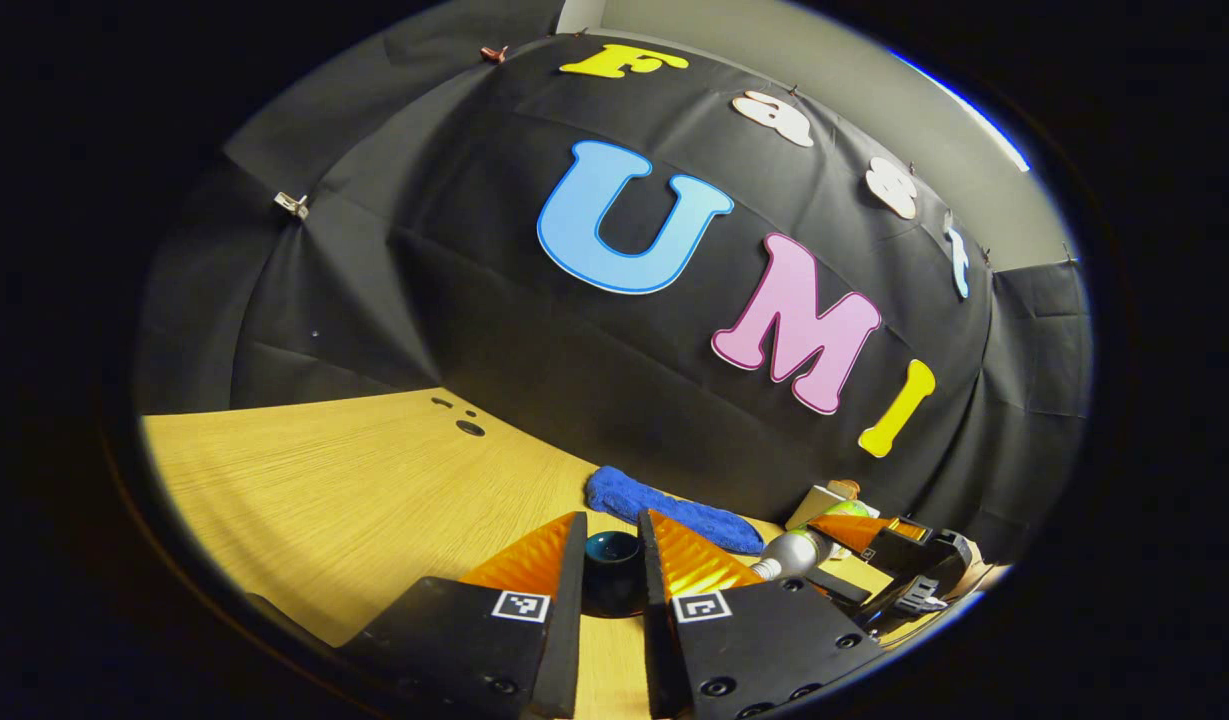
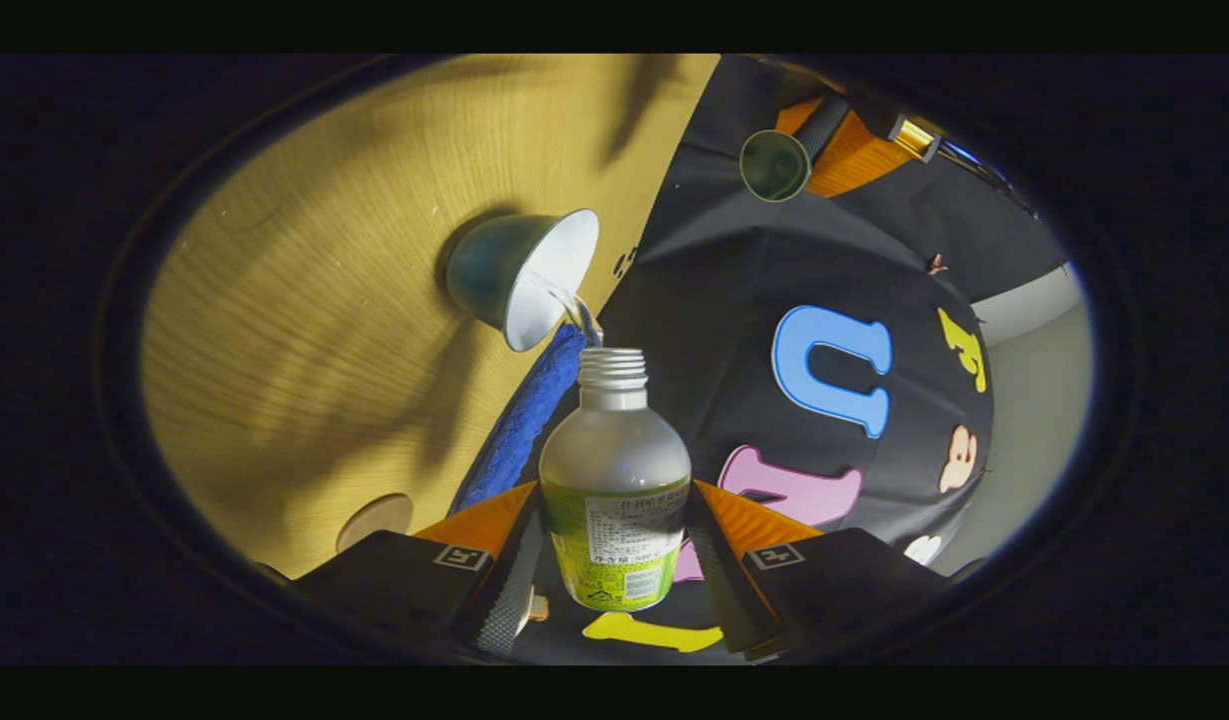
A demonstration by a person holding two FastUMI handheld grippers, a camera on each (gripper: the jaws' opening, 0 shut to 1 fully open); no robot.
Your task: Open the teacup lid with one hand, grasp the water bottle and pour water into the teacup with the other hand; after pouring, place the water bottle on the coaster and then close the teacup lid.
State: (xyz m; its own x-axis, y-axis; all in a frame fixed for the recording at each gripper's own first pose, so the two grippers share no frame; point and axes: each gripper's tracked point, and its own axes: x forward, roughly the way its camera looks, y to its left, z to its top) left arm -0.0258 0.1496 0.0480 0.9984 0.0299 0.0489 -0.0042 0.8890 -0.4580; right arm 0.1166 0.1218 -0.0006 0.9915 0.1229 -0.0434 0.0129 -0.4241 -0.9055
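Observation:
My left gripper point(image 1: 614, 528) is shut on the dark teal teacup lid point(image 1: 614, 572), held above the wooden table point(image 1: 354, 480). In the right gripper view the same gripper point(image 2: 822, 135) holds the lid point(image 2: 774, 165) far off, clear of the cup. My right gripper point(image 2: 614, 490) is shut on the clear, green-labelled water bottle point(image 2: 614, 450), which has no cap and is tipped over. A thin stream of water point(image 2: 577, 308) runs from its mouth into the open teal teacup point(image 2: 519, 275), white inside. The left gripper view shows the right gripper point(image 1: 859, 530) with the tilted bottle point(image 1: 799, 552).
A folded blue cloth point(image 1: 674, 512) lies along the table's back edge, also seen as the blue cloth point(image 2: 524, 420) just beyond the cup. A round wooden coaster point(image 2: 374, 518) lies on the table near my right gripper. A small box point(image 1: 822, 500) stands behind the bottle.

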